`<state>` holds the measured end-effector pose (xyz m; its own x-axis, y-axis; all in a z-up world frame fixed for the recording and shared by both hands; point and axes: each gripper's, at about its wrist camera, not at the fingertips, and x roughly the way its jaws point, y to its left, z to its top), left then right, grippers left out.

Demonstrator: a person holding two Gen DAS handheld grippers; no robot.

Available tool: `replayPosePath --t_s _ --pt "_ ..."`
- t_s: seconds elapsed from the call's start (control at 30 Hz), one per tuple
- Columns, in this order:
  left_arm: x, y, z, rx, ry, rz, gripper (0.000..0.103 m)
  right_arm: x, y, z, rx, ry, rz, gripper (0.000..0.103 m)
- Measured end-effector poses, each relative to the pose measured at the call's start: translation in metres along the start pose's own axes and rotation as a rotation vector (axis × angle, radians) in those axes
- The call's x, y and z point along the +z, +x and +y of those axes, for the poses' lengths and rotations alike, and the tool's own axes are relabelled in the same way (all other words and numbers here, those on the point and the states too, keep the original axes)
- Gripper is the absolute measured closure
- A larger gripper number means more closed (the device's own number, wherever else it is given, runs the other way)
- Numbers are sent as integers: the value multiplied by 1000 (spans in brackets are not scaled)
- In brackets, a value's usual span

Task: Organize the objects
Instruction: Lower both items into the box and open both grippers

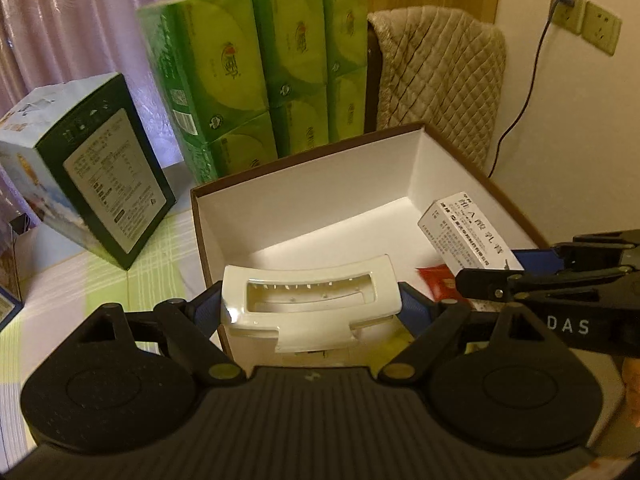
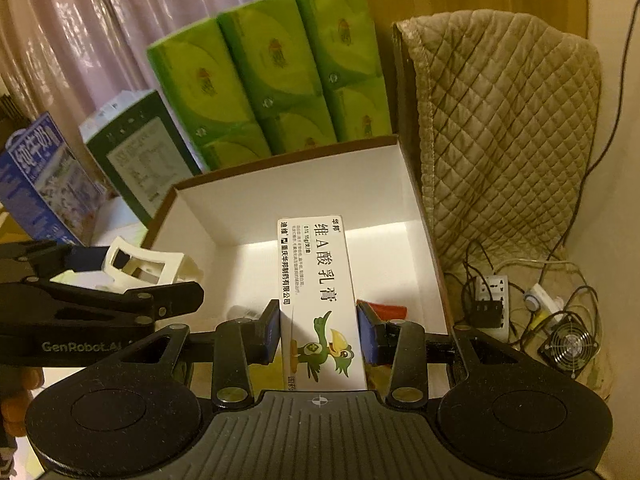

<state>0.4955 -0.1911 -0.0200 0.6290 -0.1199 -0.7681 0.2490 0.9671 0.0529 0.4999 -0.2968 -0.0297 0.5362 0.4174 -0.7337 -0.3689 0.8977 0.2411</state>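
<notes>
Your left claw (image 1: 310, 304) pinches the white plastic clip (image 1: 310, 300) over the near wall of the open box (image 1: 304, 184), while your right claw (image 2: 318, 332) grips the ointment carton (image 2: 320, 300) lengthwise above its floor, both poised for dropping in.

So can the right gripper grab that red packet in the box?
Probably not yet: the right gripper is shut on the white ointment carton, which hangs over the red packet in the box.
</notes>
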Motion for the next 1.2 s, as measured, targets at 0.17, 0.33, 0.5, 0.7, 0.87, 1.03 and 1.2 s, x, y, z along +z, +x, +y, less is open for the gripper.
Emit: replayPosePath --t_s 0.17,0.33,0.5,0.7,0.87,1.03,1.2 --pt "11 28 4 10 39 21 17 9 24 -1 -19 -26 19 66" --pt "19 52 6 13 99 39 17 17 43 1 -35 -51 28 66" --pt "21 69 7 13 141 56 17 23 52 1 -40 -58 31 67" --pt "20 79 8 14 145 64 17 26 55 1 -42 -66 32 67" --pt "21 79 9 11 150 62 16 26 55 1 -42 -65 31 67" --pt "21 77 8 30 165 51 13 27 56 1 -39 -64 30 67" --pt "21 70 10 40 167 42 10 29 54 0 -32 -55 22 66"
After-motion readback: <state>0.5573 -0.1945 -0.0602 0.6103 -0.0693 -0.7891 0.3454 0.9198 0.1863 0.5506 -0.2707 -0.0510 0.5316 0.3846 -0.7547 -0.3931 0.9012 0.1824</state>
